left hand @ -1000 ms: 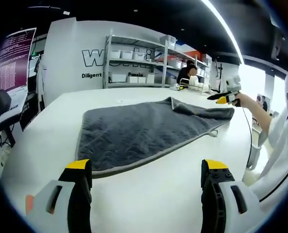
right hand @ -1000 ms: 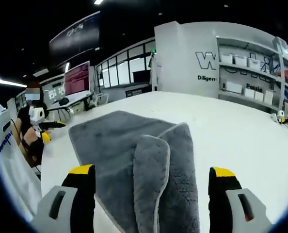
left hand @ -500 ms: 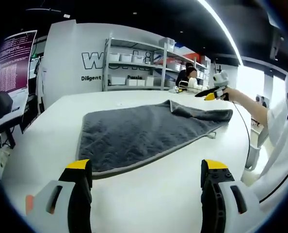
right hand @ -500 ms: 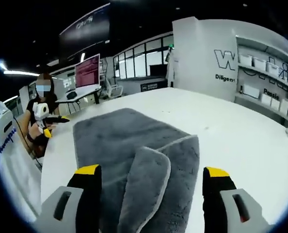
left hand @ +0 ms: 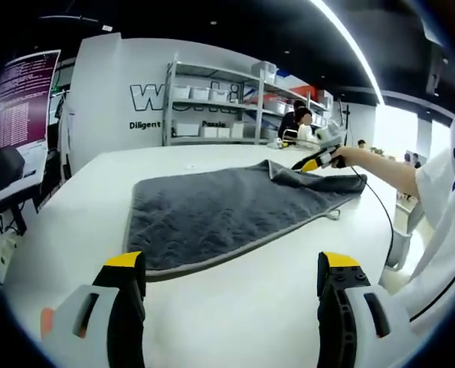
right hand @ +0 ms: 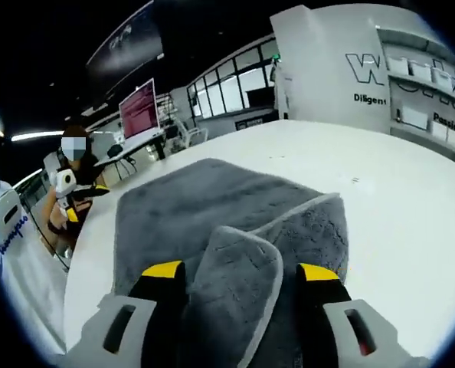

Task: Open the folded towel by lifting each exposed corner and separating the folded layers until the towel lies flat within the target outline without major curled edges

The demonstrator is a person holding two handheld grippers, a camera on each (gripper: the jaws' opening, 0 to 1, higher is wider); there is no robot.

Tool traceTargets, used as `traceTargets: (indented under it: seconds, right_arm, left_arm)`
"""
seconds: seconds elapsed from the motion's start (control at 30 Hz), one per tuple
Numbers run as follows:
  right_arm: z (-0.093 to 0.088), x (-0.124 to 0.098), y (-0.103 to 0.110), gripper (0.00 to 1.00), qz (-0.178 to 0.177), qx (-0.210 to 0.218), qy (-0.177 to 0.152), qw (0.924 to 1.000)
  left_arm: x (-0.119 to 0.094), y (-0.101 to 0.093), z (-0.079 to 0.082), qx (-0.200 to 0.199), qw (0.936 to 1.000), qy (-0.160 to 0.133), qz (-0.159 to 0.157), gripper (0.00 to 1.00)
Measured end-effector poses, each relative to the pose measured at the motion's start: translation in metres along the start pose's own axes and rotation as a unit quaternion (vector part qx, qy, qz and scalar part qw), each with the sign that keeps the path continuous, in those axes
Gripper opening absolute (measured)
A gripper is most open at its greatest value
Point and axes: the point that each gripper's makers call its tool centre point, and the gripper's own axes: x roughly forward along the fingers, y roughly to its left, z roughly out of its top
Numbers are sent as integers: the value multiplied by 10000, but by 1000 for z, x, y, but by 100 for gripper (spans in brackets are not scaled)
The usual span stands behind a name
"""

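- The towel is grey with a quilted face and a paler stitched border, and it lies spread across the middle of a white table.
- Most of it lies flat; at its far right end in the left gripper view one corner is folded back over the top, leaving a raised, rumpled ridge.
- In the right gripper view that folded flap is a rounded tongue of cloth on top of the towel, with a second folded layer beside it.
- A small loop hangs from the towel's edge near that end.
- The right gripper has its yellow-tipped jaws on either side of the flap, not closed on it; whether they touch the cloth I cannot tell.
- In the left gripper view the same right gripper is low over the folded corner, in the person's hand.
- The left gripper hovers above bare table just short of the towel's near edge, jaws spread wide, grasping nothing.
- The table is smooth and glossy.
- Behind it stand metal shelves of white bins against a white wall with dark lettering, and a screen at the left.
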Motion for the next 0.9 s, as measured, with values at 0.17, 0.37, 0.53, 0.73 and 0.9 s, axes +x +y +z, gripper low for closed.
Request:
traceTargets:
  seconds: [0.17, 0.37, 0.53, 0.73, 0.9]
  right_arm:
    - [-4, 7, -12, 52, -4, 191, 11, 9998]
    - [-7, 10, -11, 28, 147, 384, -7, 9992]
    - [-13, 12, -4, 13, 173, 121, 133, 9997]
    - [-13, 9, 8, 3, 115, -251, 180, 9995]
    - [-9, 2, 9, 1, -142, -606, 219, 9978]
  left_arm:
    - [1, -1, 1, 10, 10000, 1, 0, 92]
    - [2, -3, 0, 19, 10000, 14, -17, 92]
    - [2, -2, 0, 3, 10000, 12, -9, 92]
    - [3, -2, -1, -2, 10000, 18, -18, 92]
    - [3, -3, 0, 1, 10000, -4, -51, 92]
